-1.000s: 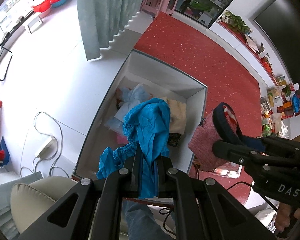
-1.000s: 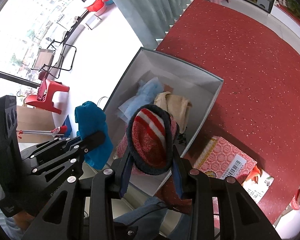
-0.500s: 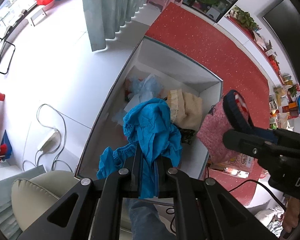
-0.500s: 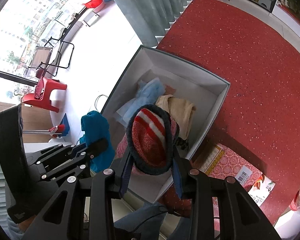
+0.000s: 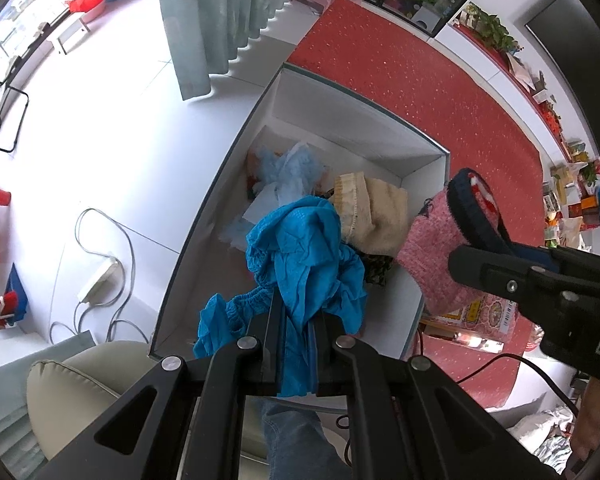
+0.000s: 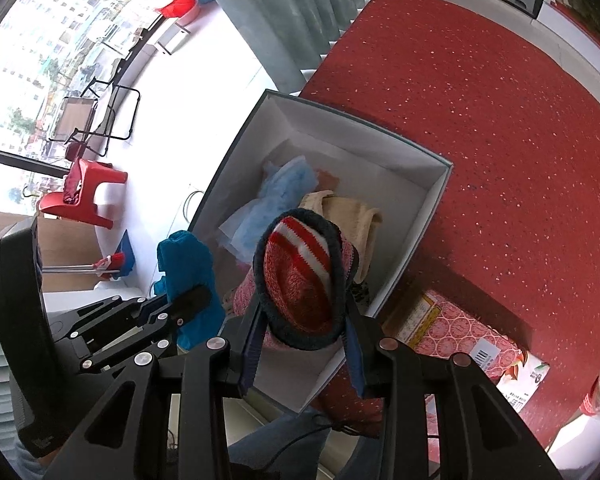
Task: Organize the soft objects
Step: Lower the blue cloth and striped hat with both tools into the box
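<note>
My left gripper (image 5: 296,312) is shut on a bright blue cloth (image 5: 304,248) and holds it above the near part of a white box (image 5: 424,168). My right gripper (image 6: 302,320) is shut on a red knitted hat (image 6: 300,276) with white stripes and a dark rim, held above the box's near right corner (image 6: 432,216). The hat also shows in the left wrist view (image 5: 448,240). Inside the box lie a beige knit item (image 5: 376,212) and a pale blue cloth (image 5: 292,172).
The box stands on the floor between white tiles (image 5: 100,132) and a red carpet (image 5: 440,92). A pink printed carton (image 6: 460,336) lies right of the box. A power strip with cables (image 5: 100,276), a grey curtain (image 5: 220,12) and a red stool (image 6: 84,188) are nearby.
Both grippers have moved forward over the box with their cloth and hat. The box now sits closer and more centred under them.
</note>
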The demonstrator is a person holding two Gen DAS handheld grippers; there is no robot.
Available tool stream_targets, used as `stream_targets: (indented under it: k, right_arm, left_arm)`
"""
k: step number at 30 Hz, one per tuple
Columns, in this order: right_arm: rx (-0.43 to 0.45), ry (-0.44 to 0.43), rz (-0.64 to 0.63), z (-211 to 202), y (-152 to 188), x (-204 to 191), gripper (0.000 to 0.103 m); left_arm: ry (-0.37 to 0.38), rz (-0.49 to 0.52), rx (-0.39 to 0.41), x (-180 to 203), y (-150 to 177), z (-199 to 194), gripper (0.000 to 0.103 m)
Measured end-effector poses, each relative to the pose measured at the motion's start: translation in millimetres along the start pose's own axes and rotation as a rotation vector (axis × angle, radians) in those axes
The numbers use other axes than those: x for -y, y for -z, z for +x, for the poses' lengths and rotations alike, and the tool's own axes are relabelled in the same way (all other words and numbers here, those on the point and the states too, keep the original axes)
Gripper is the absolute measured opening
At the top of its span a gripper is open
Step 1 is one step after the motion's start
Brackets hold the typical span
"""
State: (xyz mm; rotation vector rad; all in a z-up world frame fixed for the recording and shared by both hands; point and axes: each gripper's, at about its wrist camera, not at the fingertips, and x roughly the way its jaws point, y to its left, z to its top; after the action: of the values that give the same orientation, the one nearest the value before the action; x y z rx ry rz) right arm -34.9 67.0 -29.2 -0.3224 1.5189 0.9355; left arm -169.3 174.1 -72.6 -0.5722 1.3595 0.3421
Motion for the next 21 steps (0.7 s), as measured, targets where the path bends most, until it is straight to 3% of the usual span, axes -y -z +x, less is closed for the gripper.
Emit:
stream_targets:
  k: [21]
  right_arm:
    - [0.013,0.017,0.029,0.9,-8.2,11.4,0.037]
  left_arm:
    - [0.015,-0.032,-0.004,-20.7,-12.4,-2.5,0.009]
